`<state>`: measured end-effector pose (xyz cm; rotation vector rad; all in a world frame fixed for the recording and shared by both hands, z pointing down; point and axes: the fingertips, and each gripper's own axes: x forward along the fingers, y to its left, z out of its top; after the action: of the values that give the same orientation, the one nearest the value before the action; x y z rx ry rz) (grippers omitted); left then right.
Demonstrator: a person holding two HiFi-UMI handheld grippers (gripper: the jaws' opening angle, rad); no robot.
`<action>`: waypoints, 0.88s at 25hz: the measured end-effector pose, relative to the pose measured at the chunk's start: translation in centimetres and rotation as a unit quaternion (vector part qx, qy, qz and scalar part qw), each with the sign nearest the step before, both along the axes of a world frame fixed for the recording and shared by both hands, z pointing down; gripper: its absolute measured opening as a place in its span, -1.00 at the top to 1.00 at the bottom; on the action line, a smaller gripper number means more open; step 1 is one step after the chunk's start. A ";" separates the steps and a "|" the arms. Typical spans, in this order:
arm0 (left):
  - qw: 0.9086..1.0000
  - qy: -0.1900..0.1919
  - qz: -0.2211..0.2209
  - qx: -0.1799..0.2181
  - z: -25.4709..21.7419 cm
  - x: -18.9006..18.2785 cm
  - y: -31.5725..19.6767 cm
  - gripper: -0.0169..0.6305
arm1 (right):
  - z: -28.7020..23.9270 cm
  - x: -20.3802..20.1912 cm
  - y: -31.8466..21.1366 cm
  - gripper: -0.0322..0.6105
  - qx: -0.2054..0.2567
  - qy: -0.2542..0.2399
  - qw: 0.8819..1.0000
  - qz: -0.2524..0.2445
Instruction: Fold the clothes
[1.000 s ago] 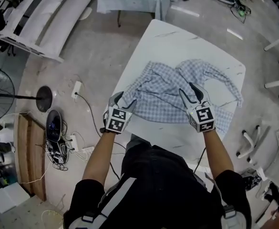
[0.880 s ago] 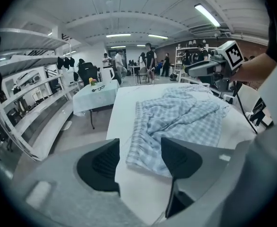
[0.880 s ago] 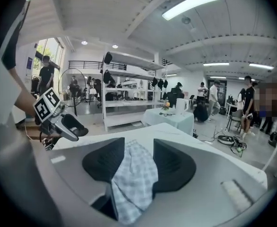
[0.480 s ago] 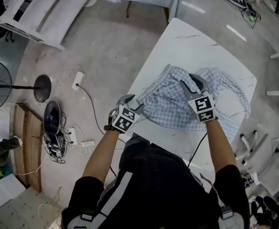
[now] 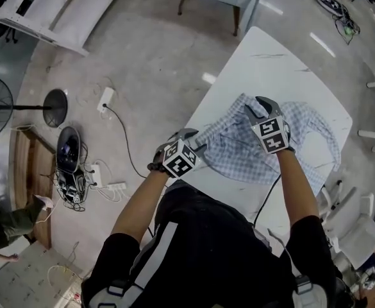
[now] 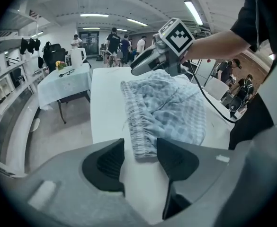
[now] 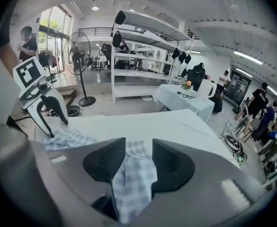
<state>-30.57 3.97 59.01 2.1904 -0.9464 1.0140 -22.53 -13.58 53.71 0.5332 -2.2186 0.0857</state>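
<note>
Right gripper view: right gripper (image 7: 138,148) just clamped onto the soft, limp shirt (image 7: 133,181); left gripper (image 6: 140,144), fingers closing but apart, straddles its hem (image 6: 137,126)

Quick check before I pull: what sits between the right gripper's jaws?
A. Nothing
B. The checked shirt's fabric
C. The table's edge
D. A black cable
B: in the right gripper view, the checked shirt fills the gap between the jaws of the right gripper, which have just been closing, and both pads press on it.
</note>
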 end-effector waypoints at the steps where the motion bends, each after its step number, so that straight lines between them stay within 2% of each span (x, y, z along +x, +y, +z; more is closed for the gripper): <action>1: 1.000 0.001 0.004 -0.002 0.1 0.0 -0.1 0.26 | 0.5 -0.4 -0.2 0.32 -0.004 0.007 1.000 -0.003; 8: 1.000 0.008 0.020 -0.012 0.3 0.1 0.3 0.38 | 3.3 -1.0 -0.7 0.29 -0.034 0.035 0.999 -0.010; 18: 0.999 -0.005 0.020 -0.028 1.0 0.4 0.5 0.56 | 5.7 -1.1 -0.8 0.27 -0.072 0.062 0.995 -0.032; 22: 0.999 -0.002 0.012 -0.038 1.1 0.3 0.4 0.62 | 6.0 -1.5 -0.5 0.41 -0.105 0.063 0.991 -0.046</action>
<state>-30.30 4.34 60.15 2.1434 -0.8703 1.0489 -24.08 -14.04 59.73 0.3103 -2.0764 0.2285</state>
